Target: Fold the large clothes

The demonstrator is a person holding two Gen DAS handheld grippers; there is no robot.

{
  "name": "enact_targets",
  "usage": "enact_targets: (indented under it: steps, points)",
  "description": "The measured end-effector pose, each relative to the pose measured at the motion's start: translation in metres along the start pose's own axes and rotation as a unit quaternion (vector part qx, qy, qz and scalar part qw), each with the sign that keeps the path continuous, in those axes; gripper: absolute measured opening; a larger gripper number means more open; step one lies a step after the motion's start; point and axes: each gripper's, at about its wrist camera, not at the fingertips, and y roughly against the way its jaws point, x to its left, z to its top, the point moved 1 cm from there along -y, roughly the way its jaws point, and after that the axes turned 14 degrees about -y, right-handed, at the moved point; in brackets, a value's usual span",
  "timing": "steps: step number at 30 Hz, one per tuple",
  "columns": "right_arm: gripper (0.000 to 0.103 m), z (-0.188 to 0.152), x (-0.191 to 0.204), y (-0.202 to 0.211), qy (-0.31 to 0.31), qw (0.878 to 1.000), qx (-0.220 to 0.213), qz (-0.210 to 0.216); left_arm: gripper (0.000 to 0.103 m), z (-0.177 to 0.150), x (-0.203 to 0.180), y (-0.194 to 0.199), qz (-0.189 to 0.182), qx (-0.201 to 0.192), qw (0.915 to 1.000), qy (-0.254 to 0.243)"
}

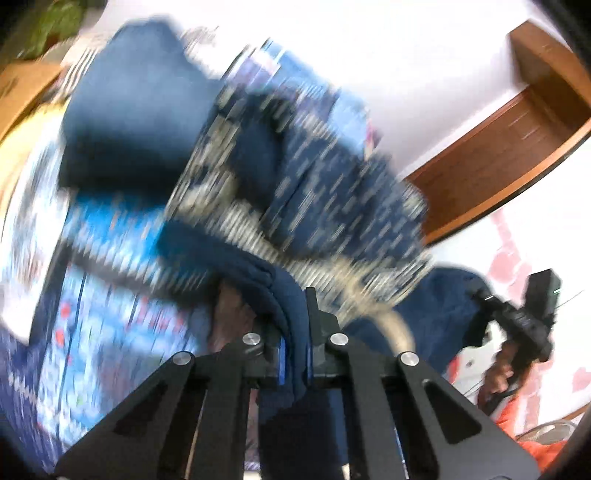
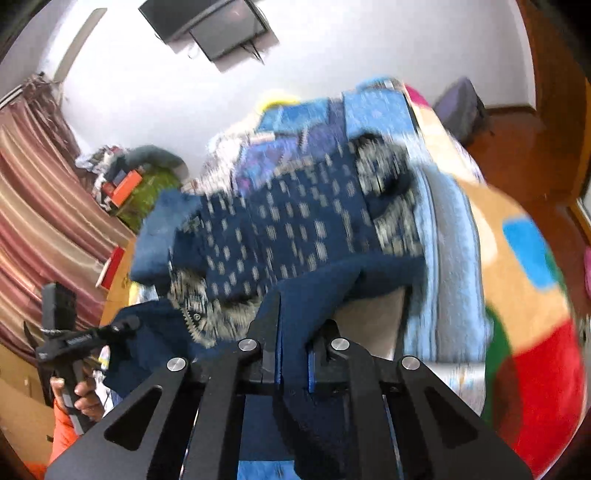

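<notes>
We have both grippers, left gripper and right gripper, clamped on the navy sweater hem, lifted; fold barely begun, all folding left.

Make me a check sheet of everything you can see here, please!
Surface: bed under a blue patterned cover; a multicoloured blanket beside it.
Job's things: dark blue garment with pale dashes, crumpled and blurred.
Clutter: light blue cloth; pile of things by the curtain.
Grippers: left gripper shut on the garment's plain blue edge; right gripper shut on it too.
Cables: wires hang below the wall screen.
Surroundings: white wall, striped curtain, wooden door frame.
</notes>
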Motion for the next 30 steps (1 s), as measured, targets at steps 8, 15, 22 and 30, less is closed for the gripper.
enact_targets:
  steps: [8,15,22,30]
  points:
    - [0.008,0.085,-0.01,-0.022,-0.029,0.997,-0.068,-0.029,0.006,0.103,0.001,0.001,0.072,-0.1,0.9916,-0.039]
    - [0.008,0.103,-0.06,-0.096,-0.07,0.994,-0.018,-0.078,0.006,0.121,0.063,-0.081,0.135,-0.031,0.9903,0.004]
    - [0.01,0.101,-0.056,-0.107,-0.021,0.993,-0.016,-0.111,0.008,0.115,0.064,-0.11,0.166,-0.004,0.9856,-0.03]
    - [0.014,0.091,-0.041,-0.073,0.017,0.992,-0.02,-0.12,0.056,0.106,0.025,-0.077,0.202,0.0,0.9745,-0.098]
